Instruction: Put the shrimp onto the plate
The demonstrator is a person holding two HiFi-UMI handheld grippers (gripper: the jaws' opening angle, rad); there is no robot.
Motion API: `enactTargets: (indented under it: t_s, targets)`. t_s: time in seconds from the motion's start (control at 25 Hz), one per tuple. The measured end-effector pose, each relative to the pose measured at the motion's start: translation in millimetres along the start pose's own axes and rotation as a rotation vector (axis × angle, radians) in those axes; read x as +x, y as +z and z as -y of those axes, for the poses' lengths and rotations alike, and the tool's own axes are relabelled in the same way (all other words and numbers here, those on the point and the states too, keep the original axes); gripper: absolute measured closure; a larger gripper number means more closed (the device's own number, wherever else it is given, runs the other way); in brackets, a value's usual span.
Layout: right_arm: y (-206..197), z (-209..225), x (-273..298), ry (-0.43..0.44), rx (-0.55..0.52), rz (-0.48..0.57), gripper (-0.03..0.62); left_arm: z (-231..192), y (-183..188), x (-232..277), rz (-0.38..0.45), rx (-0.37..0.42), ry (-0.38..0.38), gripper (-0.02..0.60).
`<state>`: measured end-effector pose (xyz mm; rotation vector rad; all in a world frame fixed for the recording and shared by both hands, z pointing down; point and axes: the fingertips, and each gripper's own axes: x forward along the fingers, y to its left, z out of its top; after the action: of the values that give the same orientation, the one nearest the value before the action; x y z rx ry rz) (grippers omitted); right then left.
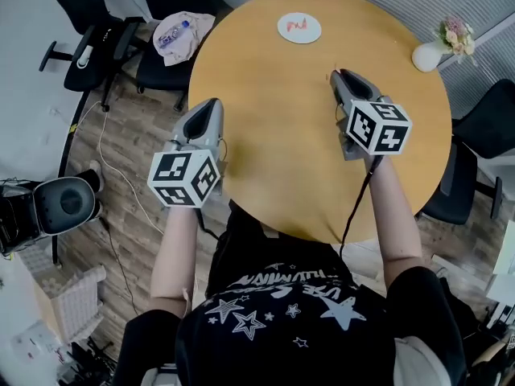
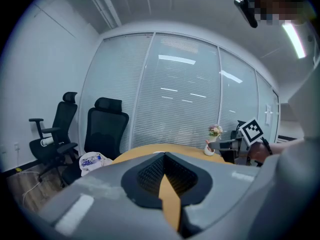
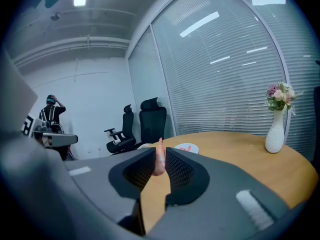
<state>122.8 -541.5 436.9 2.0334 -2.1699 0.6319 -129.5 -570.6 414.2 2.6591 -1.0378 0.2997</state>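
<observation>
Gripping a pink shrimp [image 3: 159,161] in the right tongs [image 3: 159,152], clamped upright between both pads, one end poking above the tips. Hovering with it over the right half of the round wooden surface [image 1: 273,159], well apart from the white plate [image 1: 299,28] at the far edge, something red lying on that plate. Holding the left tongs [image 2: 164,156] closed at the tips with nothing between them, above the surface's left rim. Standing at the far right edge, a white vase [image 1: 427,55] of flowers
</observation>
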Motion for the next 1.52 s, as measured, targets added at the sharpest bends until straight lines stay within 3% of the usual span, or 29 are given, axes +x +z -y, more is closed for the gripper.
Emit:
enactTargets:
  t_s: [0.28, 0.56, 1.04, 1.52]
  targets:
    - [-3.8, -2.4, 36.3, -0.106, 0.035, -0.027, 0.53, -29.5, 3.8, 51.0, -0.038, -0.003, -0.138, 0.58]
    - [3.6, -0.3, 80.6, -0.157, 0.058, -0.028, 0.529, -53.7, 3.2, 94.3, -0.068, -0.003, -0.205, 0.58]
    - [-13.7, 29.0, 157.0, -0.193, 0.065, -0.105, 0.53, -76.8, -15.6, 164.3, -0.139, 0.008, -0.26, 0.58]
    - [-40.8, 71.1, 242.9, -0.226, 0.083, -0.202, 0.53, -103.6, -39.3, 210.5, -0.198, -0.015, -0.257, 0.58]
